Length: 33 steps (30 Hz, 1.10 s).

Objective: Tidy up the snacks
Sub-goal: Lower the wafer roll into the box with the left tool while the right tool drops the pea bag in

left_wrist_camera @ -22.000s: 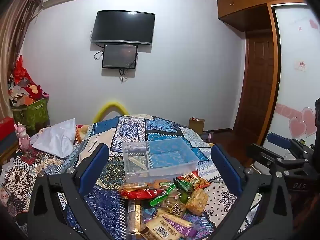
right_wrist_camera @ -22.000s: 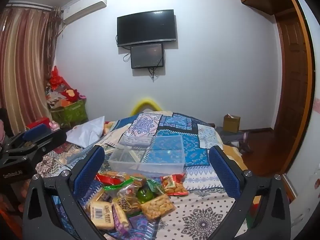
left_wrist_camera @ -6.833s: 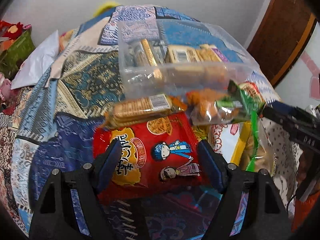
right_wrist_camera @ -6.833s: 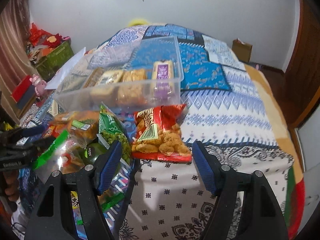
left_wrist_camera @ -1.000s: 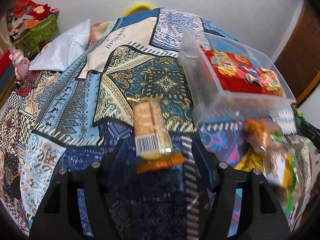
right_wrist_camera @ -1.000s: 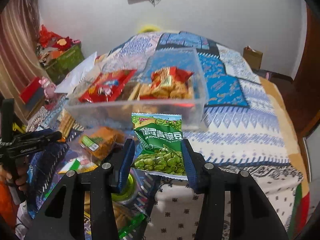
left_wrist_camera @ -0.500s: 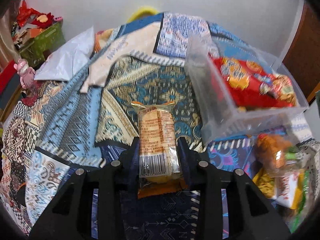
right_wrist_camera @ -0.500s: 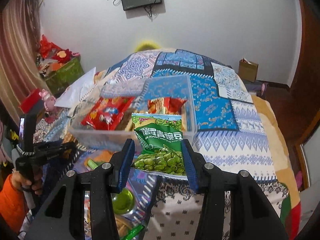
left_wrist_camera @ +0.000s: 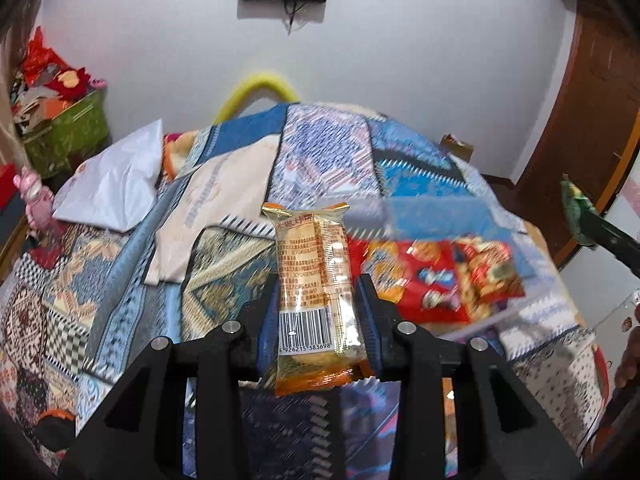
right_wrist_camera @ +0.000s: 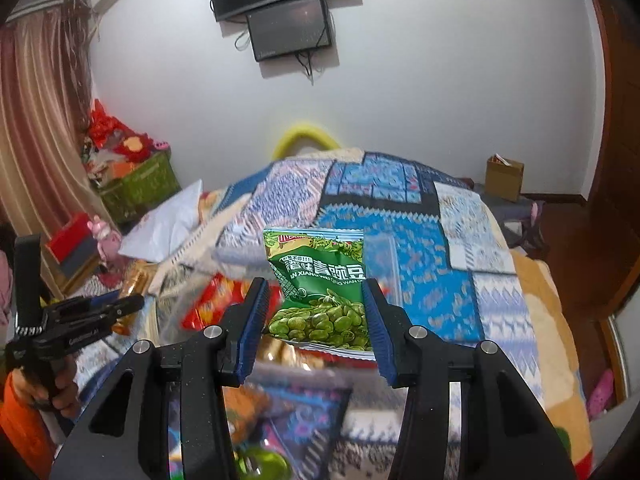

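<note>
Right now my left gripper (left_wrist_camera: 318,312) has its jaws clamped on a clear-wrapped biscuit packet (left_wrist_camera: 314,292) with orange ends and a barcode facing me, held upright above the bed (left_wrist_camera: 224,264), which is covered by a blue patchwork quilt. Just to its right I see the clear plastic bin (left_wrist_camera: 460,268), blurred, with red snack bags (left_wrist_camera: 424,280) lying inside it. My right gripper (right_wrist_camera: 316,320) has its jaws closed on a green bag of peas (right_wrist_camera: 320,284), lifted upright in front of that same bin (right_wrist_camera: 384,256), which is blurred in this view as well. Loose snacks (right_wrist_camera: 244,412) lie on the quilt below the jaws, too smeared to name. Two dark screens (right_wrist_camera: 288,24) hang on the white wall beyond the bed
</note>
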Each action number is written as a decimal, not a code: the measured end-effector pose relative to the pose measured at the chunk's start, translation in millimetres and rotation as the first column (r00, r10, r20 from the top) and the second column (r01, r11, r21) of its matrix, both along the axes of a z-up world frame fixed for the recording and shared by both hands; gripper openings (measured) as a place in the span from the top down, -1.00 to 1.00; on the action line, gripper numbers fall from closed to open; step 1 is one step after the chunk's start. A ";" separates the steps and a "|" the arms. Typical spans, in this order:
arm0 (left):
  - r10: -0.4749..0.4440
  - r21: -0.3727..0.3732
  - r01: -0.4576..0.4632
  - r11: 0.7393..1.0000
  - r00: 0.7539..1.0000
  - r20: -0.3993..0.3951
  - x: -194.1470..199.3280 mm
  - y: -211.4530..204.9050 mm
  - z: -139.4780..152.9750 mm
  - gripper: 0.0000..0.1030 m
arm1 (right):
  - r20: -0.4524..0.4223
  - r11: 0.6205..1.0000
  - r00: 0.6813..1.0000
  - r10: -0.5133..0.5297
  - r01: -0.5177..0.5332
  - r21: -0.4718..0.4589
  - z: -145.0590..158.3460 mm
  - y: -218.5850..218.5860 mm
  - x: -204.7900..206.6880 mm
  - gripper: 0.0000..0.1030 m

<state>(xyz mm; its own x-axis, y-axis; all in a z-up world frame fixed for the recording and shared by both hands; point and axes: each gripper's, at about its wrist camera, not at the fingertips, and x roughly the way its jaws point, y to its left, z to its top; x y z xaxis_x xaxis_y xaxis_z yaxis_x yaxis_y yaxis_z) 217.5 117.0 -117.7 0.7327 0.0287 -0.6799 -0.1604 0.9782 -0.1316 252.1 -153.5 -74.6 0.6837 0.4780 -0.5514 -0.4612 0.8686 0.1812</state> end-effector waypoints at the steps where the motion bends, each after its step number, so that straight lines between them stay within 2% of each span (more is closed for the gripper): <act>1: -0.007 -0.001 0.007 1.000 1.000 0.007 5.2 -3.0 2.7 0.29 | 0.000 1.000 1.000 0.003 -0.003 0.002 1.3 3.2 4.9 0.14; 9: -0.044 -0.023 0.044 0.999 0.999 0.023 44.0 -23.5 2.3 0.29 | -0.027 1.000 1.000 0.009 -0.010 -0.022 -10.3 28.0 36.1 0.14; 13: -0.058 -0.033 0.058 0.998 0.998 0.002 64.8 -30.6 -8.6 0.29 | -0.070 0.999 0.997 0.022 -0.024 -0.034 -25.4 40.2 49.4 0.14; 18: -0.063 -0.045 0.061 0.997 0.997 -0.041 90.4 -34.7 -23.7 0.29 | -0.111 0.995 0.993 0.030 -0.040 -0.091 -45.0 58.0 62.9 0.14; 23: -0.054 -0.059 0.051 0.997 0.997 -0.057 101.3 -35.3 -32.4 0.28 | -0.153 0.990 0.988 0.031 -0.052 -0.134 -59.8 66.1 71.2 0.10; 24: -0.052 -0.050 0.049 0.998 0.998 -0.048 100.7 -36.8 -31.5 0.24 | -0.156 0.989 0.987 0.028 -0.049 -0.137 -61.1 66.1 70.2 0.10; 27: -0.054 -0.038 0.053 0.998 0.998 -0.028 97.0 -39.1 -27.8 -0.10 | -0.137 0.988 0.990 0.021 -0.041 -0.151 -59.2 64.7 67.3 0.00; 33: -0.066 -0.046 0.065 0.997 0.998 -0.017 81.4 -38.6 -13.9 -0.10 | -0.121 0.990 0.992 0.023 -0.039 -0.135 -46.2 53.9 57.3 -0.04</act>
<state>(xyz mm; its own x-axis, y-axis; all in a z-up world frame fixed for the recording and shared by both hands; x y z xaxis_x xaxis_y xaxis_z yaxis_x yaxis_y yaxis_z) 298.9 78.4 -131.6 0.7196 -0.0499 -0.6926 -0.0993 0.9798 -0.1738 309.4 -99.6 -120.7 0.5954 0.4124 -0.6895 -0.4707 0.8745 0.1167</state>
